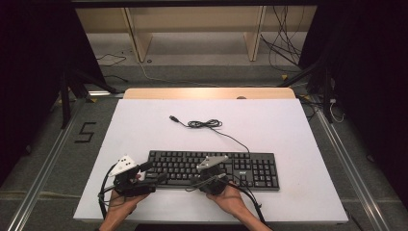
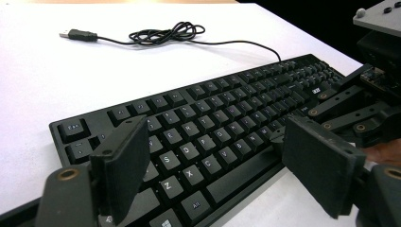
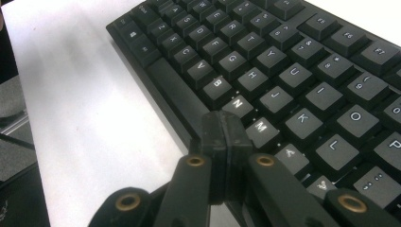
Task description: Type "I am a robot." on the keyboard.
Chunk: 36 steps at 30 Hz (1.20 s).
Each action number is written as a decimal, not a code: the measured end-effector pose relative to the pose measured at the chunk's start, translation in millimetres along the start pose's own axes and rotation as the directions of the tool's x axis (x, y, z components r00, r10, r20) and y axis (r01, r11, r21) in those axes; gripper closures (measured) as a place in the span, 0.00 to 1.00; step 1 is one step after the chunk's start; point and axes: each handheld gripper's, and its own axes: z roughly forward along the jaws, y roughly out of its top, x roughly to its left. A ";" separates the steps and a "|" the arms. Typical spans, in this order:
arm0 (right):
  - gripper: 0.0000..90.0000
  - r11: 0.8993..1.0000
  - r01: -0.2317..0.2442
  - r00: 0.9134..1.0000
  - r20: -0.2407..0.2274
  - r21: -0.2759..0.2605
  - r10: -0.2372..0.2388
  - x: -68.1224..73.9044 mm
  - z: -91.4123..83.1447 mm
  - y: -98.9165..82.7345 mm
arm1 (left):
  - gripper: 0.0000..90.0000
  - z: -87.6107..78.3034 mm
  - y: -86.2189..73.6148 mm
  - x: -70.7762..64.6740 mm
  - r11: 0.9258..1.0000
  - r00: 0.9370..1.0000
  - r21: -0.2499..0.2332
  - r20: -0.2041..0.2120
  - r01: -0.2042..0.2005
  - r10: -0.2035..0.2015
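A black keyboard [image 1: 214,168] lies across the near middle of the white table top [image 1: 288,125]. Its cable runs back from it to a loose coil [image 1: 204,124] and a USB plug [image 1: 173,118]. My left gripper [image 1: 153,173] is open at the keyboard's left front corner, its two jaws set wide apart over the letter keys [image 2: 198,142]. My right gripper [image 3: 222,130] is shut with nothing between its jaws. Its tips are low over the front row near the N and M keys [image 3: 246,116]. I cannot tell whether they touch a key. In the high view it [image 1: 208,177] sits at the middle of the keyboard's front edge.
The white top ends close behind my hands at the near edge [image 1: 211,219]. A wooden strip [image 1: 207,93] borders its far side. Dark stands and loose cables [image 1: 284,48] are on the floor beyond the table. The coil [image 2: 165,34] and plug [image 2: 78,34] lie on bare white surface.
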 end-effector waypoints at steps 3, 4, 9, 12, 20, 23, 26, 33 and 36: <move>1.00 1.000 -0.002 1.000 0.000 0.001 0.002 0.0 -0.2 -0.1 | 0.26 0.0 0.0 0.5 1.000 1.000 -0.002 -0.002 0.003 -0.003; 1.00 1.000 -0.003 1.000 0.000 0.000 0.003 0.0 -0.3 0.0 | 0.26 0.0 -0.1 0.5 1.000 1.000 -0.002 -0.002 0.003 -0.003; 0.97 1.000 -0.019 1.000 -0.018 -0.014 0.019 -0.5 -2.9 0.5 | 0.26 0.3 -0.1 0.9 1.000 1.000 -0.001 -0.004 0.001 -0.001; 0.96 0.999 -0.028 0.999 -0.027 -0.042 0.027 -1.5 -7.0 2.0 | 0.26 0.3 -0.3 2.0 1.000 1.000 0.000 -0.008 0.005 -0.005; 0.87 0.995 -0.050 0.998 -0.033 -0.081 0.048 -6.8 -16.8 3.4 | 0.27 0.7 -0.4 7.4 0.999 0.999 -0.001 -0.032 0.033 -0.033; 0.75 0.994 -0.059 0.998 -0.039 -0.091 0.056 -8.5 -19.9 3.4 | 0.30 1.2 -0.6 10.3 0.999 0.998 0.001 -0.036 0.053 -0.053; 0.66 0.993 -0.069 0.997 -0.040 -0.100 0.066 -10.0 -23.0 3.5 | 0.35 2.6 -1.1 12.7 0.998 0.996 0.008 -0.059 0.065 -0.064; 0.54 0.989 -0.080 0.996 -0.035 -0.121 0.076 -12.6 -29.3 2.7 | 0.51 12.2 -2.5 19.5 0.995 0.993 0.059 -0.088 0.081 -0.076; 0.50 0.990 -0.078 0.997 -0.030 -0.118 0.075 -12.3 -29.8 2.2 | 0.60 16.7 -2.6 21.6 0.993 0.993 0.081 -0.095 0.083 -0.075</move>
